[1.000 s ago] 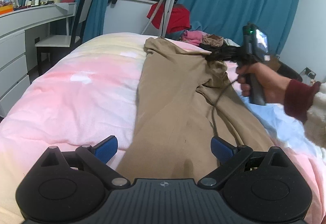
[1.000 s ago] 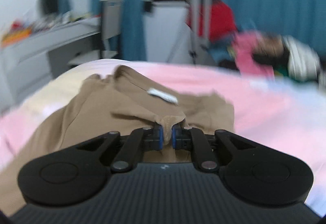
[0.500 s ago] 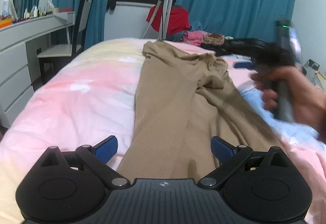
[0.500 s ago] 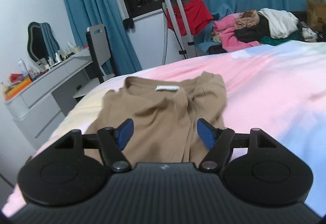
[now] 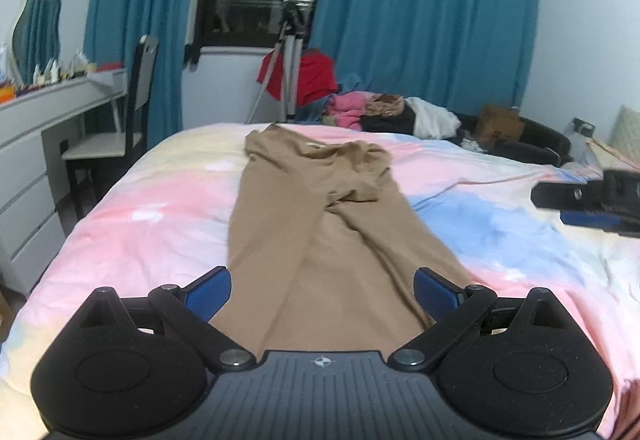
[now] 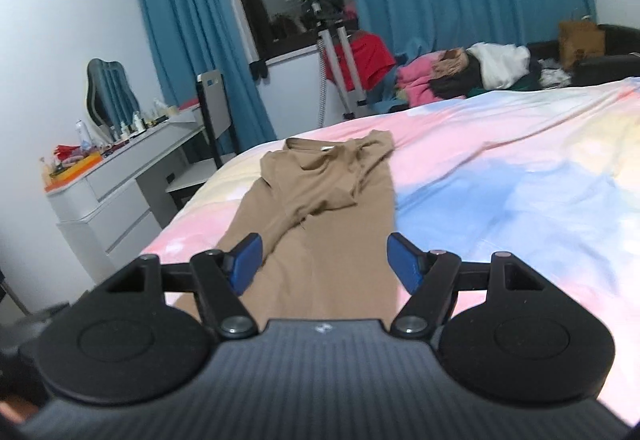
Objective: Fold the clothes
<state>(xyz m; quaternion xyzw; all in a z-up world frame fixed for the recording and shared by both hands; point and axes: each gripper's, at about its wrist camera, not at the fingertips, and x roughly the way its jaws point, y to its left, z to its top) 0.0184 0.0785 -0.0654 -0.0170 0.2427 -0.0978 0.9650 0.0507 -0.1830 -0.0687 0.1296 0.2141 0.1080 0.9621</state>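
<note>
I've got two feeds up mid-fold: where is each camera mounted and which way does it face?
Left wrist: on the left tool, looking along its open blue pads up the tan trousers toward the window; the right tool shows at the frame's right edge.
Right wrist: on the right tool, pads open, looking from farther right across the same trousers toward the white desk.
Shared: trousers, pastel bedspread, tripod, teal curtains, clothes pile.

Tan trousers (image 5: pixel 320 224) lie lengthwise on the bed (image 5: pixel 160 224), legs side by side, rumpled waistband toward its far edge, nearer the left edge.
</note>
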